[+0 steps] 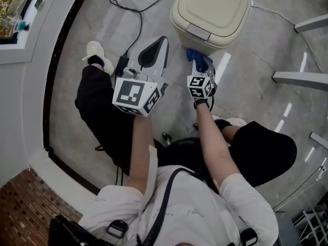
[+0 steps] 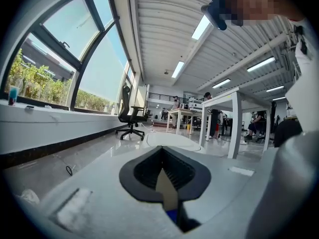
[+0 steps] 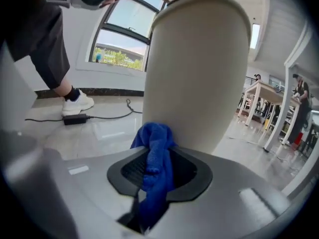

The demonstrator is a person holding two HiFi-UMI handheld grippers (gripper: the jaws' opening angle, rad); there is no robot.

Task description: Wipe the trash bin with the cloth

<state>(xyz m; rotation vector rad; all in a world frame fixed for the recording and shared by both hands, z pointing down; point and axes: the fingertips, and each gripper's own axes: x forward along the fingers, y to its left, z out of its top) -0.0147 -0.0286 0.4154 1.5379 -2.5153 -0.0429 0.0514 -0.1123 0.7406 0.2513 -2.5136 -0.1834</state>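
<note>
Risked cloth (image 3: 152,133) dragging out of right gripper (image 3: 164,156) pinch w/ hard rubbing on trash bin (image 3: 199,68); left gripper (image 2: 162,156) closed, empty.

place: likely open-plan office | evidence: swivel chair (image 2: 130,117), white desks (image 2: 234,94), ceiling strip lights (image 2: 200,28), window wall (image 2: 60,59)

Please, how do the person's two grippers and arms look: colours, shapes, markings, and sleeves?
The left gripper and the right gripper are silver-grey shells, each with a black ribbed recess round its jaws. Each carries a white cube with black square markers: the left cube and the right cube. The person wears a white shirt with short sleeves.
</note>
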